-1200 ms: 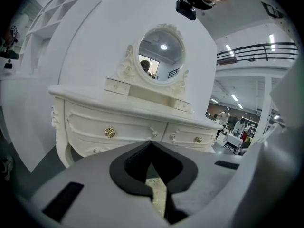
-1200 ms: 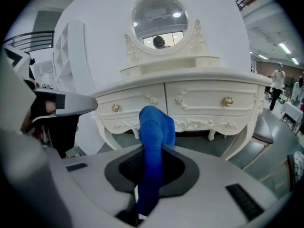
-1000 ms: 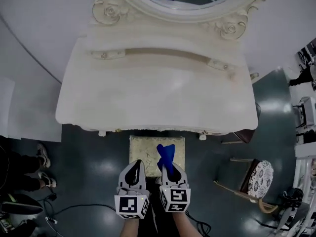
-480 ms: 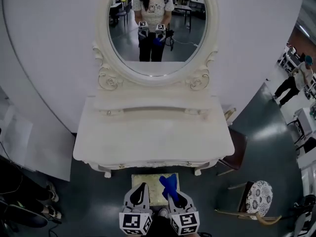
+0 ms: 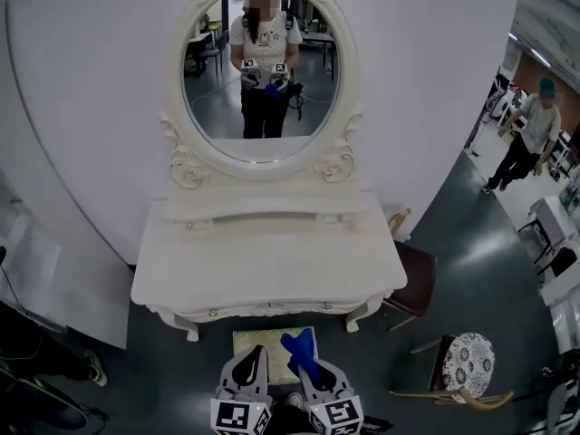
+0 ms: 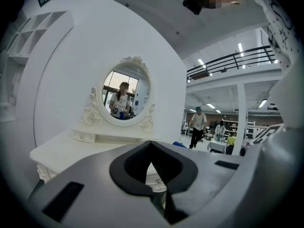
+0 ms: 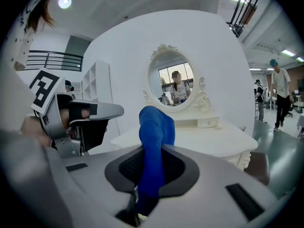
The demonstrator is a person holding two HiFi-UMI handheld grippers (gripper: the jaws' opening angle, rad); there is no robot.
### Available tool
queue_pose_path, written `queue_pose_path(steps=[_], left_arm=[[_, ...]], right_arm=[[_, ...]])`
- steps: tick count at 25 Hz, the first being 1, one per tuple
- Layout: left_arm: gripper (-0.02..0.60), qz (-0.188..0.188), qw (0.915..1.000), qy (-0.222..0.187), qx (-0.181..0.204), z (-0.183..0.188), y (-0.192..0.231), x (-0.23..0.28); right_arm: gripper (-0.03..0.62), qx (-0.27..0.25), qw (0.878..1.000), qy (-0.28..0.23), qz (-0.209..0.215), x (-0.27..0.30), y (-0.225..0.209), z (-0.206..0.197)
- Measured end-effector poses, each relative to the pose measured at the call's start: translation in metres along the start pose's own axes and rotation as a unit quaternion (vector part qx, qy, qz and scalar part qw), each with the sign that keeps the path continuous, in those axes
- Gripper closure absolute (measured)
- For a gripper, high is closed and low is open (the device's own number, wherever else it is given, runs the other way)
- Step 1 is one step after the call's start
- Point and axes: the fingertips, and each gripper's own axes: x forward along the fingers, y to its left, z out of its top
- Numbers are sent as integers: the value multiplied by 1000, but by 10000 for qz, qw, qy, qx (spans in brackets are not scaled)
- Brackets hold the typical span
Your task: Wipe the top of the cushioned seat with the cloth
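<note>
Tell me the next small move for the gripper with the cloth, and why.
Probably lower the right gripper until the blue cloth touches the cushioned seat. Its jaws are shut on the cloth, which sticks up from them and appears to be held above the seat, so wiping cannot start yet.

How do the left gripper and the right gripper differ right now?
The grey right gripper has its fingers shut on a crumpled blue cloth; the grey left gripper has its fingers together on nothing. The cloth hides the right gripper's fingertips; the left gripper's fingertips are bare. Both are held side by side near the cream cushioned seat.
</note>
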Motion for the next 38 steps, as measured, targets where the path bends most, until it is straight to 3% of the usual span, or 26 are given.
queue_pose_path(steps=[16,25,30,38], left_arm=[[589,-297,9995,81,58,-3,-26,-7],[589,-467,9988,94,92,-4,-37,-8],[588,-476,9987,-109,162,5,-29,-3],[589,-436,9989,62,147,-7,-35,-33]], right_arm=[[534,-132,9996,-240,-53,-24,-19,11],[533,36,9995,-233,-208,-32,-2,13],[533,-168,9988,-398,-250,-21,-3,25],[533,-92,9996,-211,-135,-35,24,11]])
